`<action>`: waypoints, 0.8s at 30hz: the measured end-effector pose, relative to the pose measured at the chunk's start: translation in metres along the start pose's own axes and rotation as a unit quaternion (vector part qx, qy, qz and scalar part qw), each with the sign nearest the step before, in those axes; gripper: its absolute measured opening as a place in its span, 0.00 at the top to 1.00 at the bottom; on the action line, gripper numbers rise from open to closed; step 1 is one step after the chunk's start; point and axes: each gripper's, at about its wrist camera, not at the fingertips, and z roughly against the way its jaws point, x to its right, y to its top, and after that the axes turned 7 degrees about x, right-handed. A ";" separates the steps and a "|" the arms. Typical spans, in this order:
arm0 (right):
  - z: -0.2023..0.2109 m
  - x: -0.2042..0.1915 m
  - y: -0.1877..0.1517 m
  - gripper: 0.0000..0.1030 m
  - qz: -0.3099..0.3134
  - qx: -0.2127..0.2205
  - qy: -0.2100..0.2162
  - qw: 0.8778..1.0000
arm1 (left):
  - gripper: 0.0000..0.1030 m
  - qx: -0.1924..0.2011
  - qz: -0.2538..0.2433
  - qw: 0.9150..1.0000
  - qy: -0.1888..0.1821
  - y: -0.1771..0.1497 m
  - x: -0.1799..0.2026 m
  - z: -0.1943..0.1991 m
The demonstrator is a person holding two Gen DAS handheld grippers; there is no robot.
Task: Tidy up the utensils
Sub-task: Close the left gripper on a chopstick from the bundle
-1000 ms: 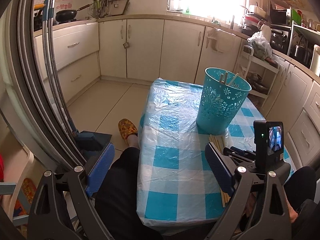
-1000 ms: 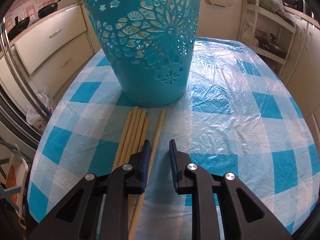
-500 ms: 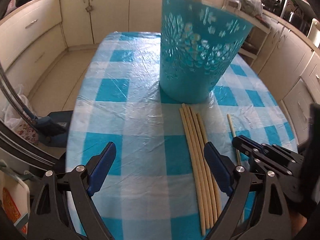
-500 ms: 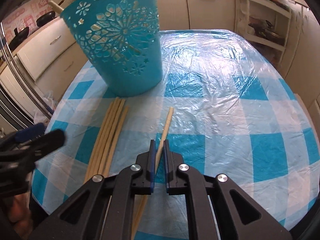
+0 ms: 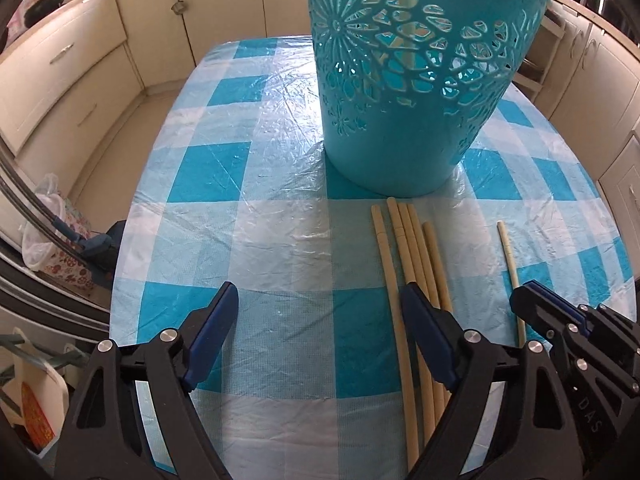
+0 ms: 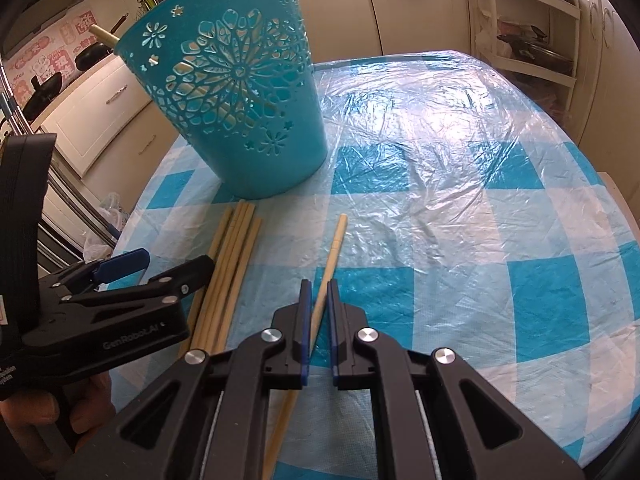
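A teal cut-out basket stands on the blue-checked table, with chopsticks inside it; it also shows in the right wrist view. A bundle of several wooden chopsticks lies in front of it, also seen in the right wrist view. One single chopstick lies apart to the right. My right gripper is shut on this single chopstick, low at the table. My left gripper is open and empty, its right finger over the bundle. The right gripper shows in the left wrist view.
The table has a crinkled plastic cover. Kitchen cabinets surround it. A white shelf rack stands behind the table. A bag sits on the floor at the left.
My left gripper has swung in and down over the table toward the bundle. My right gripper has closed on the single chopstick, which now lies apart from the bundle.
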 end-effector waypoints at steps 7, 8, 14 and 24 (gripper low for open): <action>0.000 -0.001 -0.001 0.92 0.009 0.005 -0.005 1.000 | 0.51 0.008 -0.013 1.000 -0.008 0.006 0.002 0.001; 0.000 -0.001 -0.001 0.92 0.010 0.006 -0.006 1.000 | 0.57 0.010 -0.015 1.000 -0.010 0.007 0.003 0.002; -0.001 -0.001 -0.001 0.91 0.009 0.014 -0.007 1.000 | 0.88 0.018 -0.030 0.999 -0.029 0.010 0.006 0.001; -0.005 -0.007 -0.002 0.91 0.029 0.033 -0.025 0.999 | 0.95 0.029 -0.049 0.997 -0.043 0.007 0.009 0.002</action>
